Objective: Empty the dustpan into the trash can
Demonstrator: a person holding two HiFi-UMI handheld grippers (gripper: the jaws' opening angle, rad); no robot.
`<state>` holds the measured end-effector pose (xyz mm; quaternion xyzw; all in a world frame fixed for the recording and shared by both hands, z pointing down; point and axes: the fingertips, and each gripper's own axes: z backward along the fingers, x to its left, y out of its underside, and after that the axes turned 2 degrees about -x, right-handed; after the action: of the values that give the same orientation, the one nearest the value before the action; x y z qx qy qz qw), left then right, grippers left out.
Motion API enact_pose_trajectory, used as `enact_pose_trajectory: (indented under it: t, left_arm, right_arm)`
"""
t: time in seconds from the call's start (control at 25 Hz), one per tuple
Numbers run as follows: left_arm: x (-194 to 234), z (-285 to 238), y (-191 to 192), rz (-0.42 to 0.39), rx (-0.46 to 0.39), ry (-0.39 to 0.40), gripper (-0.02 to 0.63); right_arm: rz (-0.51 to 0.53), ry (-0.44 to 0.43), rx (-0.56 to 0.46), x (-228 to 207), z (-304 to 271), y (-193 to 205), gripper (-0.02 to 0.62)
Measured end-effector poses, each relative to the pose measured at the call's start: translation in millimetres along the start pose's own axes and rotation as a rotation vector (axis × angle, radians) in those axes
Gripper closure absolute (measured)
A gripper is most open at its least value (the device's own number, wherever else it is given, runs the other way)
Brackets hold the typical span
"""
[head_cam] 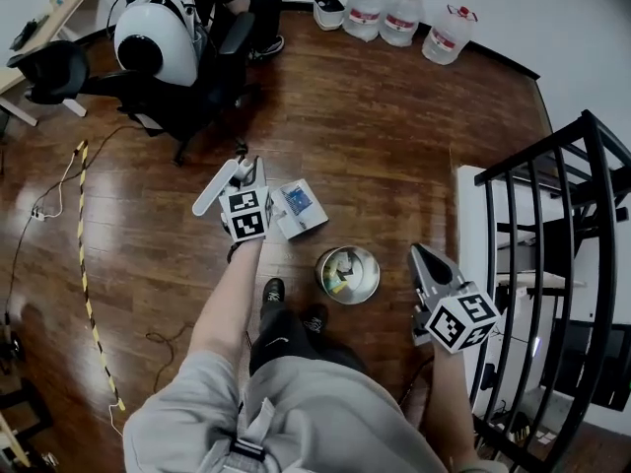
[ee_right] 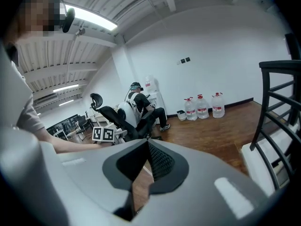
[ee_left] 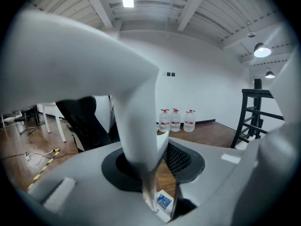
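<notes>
My left gripper (head_cam: 246, 168) is shut on the long white handle (head_cam: 214, 188) of the dustpan (head_cam: 299, 210), which is held off the wooden floor with blue-printed litter in its tray. In the left gripper view the handle (ee_left: 136, 112) fills the space between the pads, and the tray (ee_left: 163, 202) shows below. A round metal trash can (head_cam: 348, 274) stands open on the floor just right of the dustpan, with scraps inside. My right gripper (head_cam: 418, 255) hangs to the right of the can, shut and holding nothing (ee_right: 146, 147).
A black office chair (head_cam: 168, 87) with a white round object stands at the back left. Three water bottles (head_cam: 399, 13) line the far wall. A black stair railing (head_cam: 552, 264) closes off the right side. A yellow-black cable (head_cam: 87, 294) runs along the floor at left.
</notes>
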<state>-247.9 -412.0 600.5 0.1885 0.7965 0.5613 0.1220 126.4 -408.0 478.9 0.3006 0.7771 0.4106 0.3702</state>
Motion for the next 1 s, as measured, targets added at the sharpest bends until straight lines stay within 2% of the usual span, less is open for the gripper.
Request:
enact_pose_trajectory:
  t: [0.24,0.4,0.52,0.72,1.0]
  left_arm:
    - [23.8,51.0,-78.7,-0.057,-0.102,0.149,0.488]
    - [35.9,66.1,-155.6,-0.110,-0.202,0.268,0.499]
    - [27.2,87.5,-197.7,-0.102,-0.256,0.406,0.530]
    - [5.6,125.8,-242.0,-0.140,-0.291,0.652,0.535]
    - [-24.1,167.6,-289.8,-0.122,-0.343,0.905,0.535]
  right_arm:
    - [-0.020,0.013,-0.062,15.7,2.8,-19.5,0.595]
    - [-0.018,0.087,-0.155,39.1,-1.1,-39.4,0.595]
    - [-0.025,0.156,-0.235,63.4,3.0,-54.2,0.595]
    - [-0.021,0.242,-0.297,115.7,9.8,-58.8,0.595]
    - [-0.020,0.412,-0.364,148.4,53.9,-48.1,0.595]
